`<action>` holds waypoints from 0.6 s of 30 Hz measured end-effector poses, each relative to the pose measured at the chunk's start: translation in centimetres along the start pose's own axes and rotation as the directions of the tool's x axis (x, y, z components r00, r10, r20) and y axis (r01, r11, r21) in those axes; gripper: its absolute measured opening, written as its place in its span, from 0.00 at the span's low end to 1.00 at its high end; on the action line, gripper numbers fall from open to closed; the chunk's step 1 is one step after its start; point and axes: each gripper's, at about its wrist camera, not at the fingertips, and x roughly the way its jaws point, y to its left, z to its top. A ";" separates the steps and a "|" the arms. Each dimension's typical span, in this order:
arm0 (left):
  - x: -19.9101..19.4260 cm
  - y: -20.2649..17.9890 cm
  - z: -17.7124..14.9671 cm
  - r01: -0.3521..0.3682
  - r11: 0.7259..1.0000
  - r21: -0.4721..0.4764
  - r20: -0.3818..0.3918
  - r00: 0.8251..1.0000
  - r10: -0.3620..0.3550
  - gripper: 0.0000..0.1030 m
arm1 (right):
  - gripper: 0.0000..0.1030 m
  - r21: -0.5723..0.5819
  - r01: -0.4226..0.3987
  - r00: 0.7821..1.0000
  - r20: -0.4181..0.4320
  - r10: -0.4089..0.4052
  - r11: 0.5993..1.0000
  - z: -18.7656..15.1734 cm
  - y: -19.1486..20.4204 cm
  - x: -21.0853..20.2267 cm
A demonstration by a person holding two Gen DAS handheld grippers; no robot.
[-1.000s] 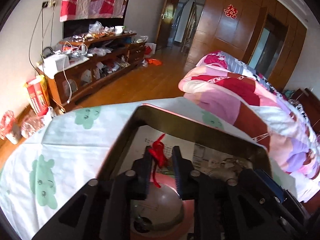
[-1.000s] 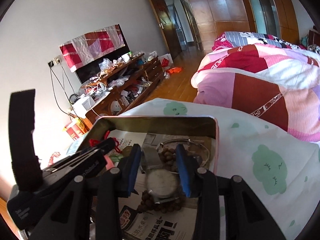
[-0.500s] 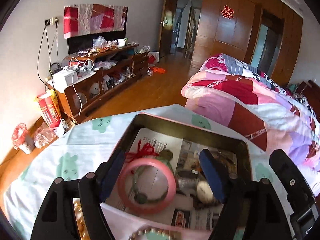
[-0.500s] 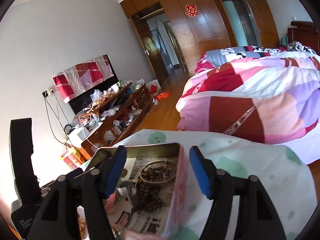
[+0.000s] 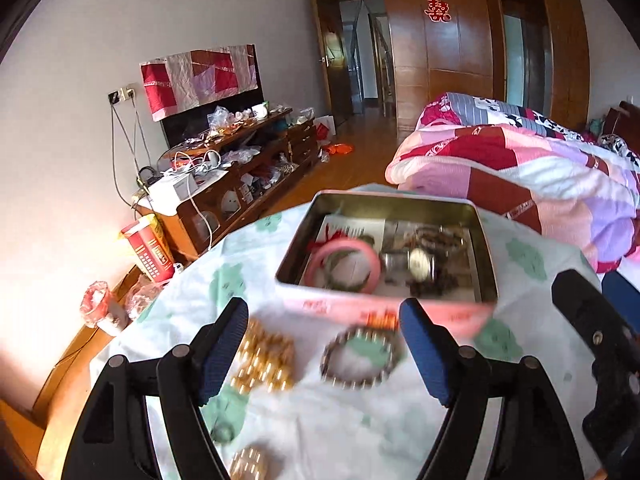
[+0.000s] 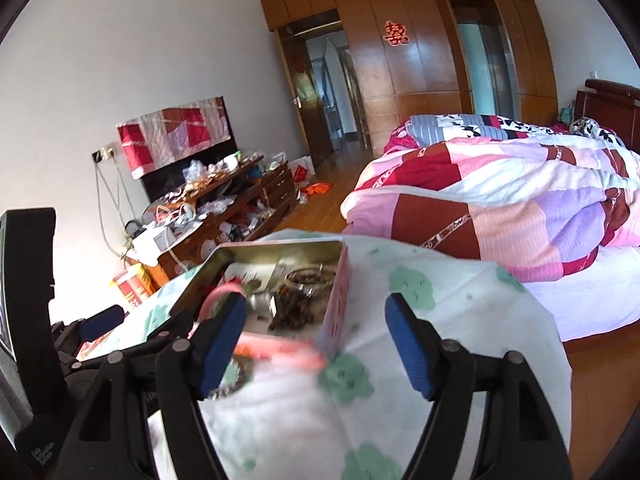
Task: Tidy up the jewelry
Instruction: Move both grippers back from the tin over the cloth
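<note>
A pink-sided metal tin [image 5: 384,308] stands on the cloth-covered table. In it lie a pink bangle [image 5: 342,266], a watch [image 5: 418,261] and dark bead strings [image 5: 436,278]. In front of the tin lie a gold bead bracelet [image 5: 264,360] and a dark-and-silver bead bracelet [image 5: 360,358]. My left gripper [image 5: 324,350] is open and empty, held above these bracelets. My right gripper [image 6: 316,346] is open and empty near the tin's [image 6: 334,304] front right corner.
Another gold bead piece [image 5: 250,462] and a small green ring [image 5: 224,432] lie near the front. The table's white cloth has green prints [image 6: 352,376]. A quilted bed [image 6: 500,196] stands to the right. A cluttered wooden cabinet [image 5: 240,176] stands on the left wall.
Both grippers have opened, let go of the jewelry in the tin, and pulled back toward me. The bracelets in front of the tin have come into the left wrist view.
</note>
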 end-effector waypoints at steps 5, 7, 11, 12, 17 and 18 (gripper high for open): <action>-1.8 0.3 -2.2 -0.020 1.000 0.012 -0.014 1.000 0.020 0.76 | 0.73 -0.002 -0.002 1.000 -0.024 0.002 1.000 -0.9 0.2 -1.7; -2.2 0.6 -2.9 -0.024 1.000 0.003 -0.023 0.999 0.025 0.76 | 0.73 0.004 -0.019 0.999 -0.037 0.020 1.000 -1.3 0.2 -2.2; -3.1 1.2 -4.1 -0.010 0.999 -0.032 -0.039 0.999 0.009 0.76 | 0.73 -0.021 -0.035 0.998 -0.047 0.034 0.999 -2.3 0.7 -3.2; -3.3 1.3 -4.3 -0.005 0.999 -0.039 -0.041 0.999 0.004 0.76 | 0.73 -0.031 -0.039 0.998 -0.050 0.037 0.999 -2.6 1.0 -3.6; -4.6 2.4 -6.2 0.040 0.997 -0.069 -0.046 0.998 -0.043 0.76 | 0.73 -0.059 -0.059 0.997 -0.055 0.055 0.997 -3.6 1.9 -4.8; -4.8 2.9 -6.8 0.063 0.995 -0.081 -0.045 0.997 -0.067 0.76 | 0.73 -0.065 -0.062 0.997 -0.057 0.058 0.996 -3.8 2.0 -5.0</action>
